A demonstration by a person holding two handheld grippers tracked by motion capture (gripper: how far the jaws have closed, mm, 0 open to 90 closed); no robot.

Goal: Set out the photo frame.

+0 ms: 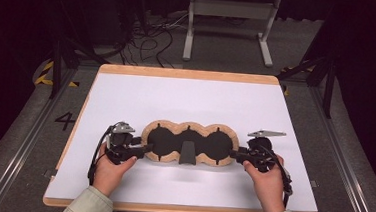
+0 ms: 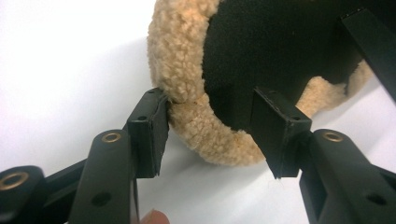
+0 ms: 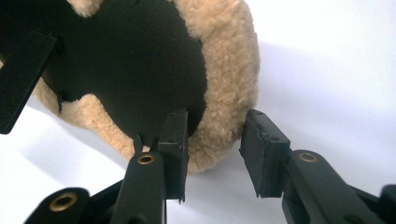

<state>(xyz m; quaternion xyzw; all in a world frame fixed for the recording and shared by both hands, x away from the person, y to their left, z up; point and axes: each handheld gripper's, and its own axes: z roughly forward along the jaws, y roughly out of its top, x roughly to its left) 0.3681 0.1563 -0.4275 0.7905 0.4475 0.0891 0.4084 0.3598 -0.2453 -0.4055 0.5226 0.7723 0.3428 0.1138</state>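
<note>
Both grippers take the fleece-edged pad by its ends.

On the white bench (image 1: 126, 96), a three-lobed black pad with tan fleece trim (image 1: 189, 142) lies flat near the front middle. The left gripper (image 1: 143, 149) and right gripper (image 1: 236, 153) each straddle an end lobe's rim, jaws spread and not yet pinching, likely placed for a level two-handed lift.

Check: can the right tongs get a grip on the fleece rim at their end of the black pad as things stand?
Probably yes. The right tongs already straddle the fleece rim of the black pad, one jaw inside on the black face, one outside. Nothing lies between; the outer jaw sits slightly off the fleece.
</note>
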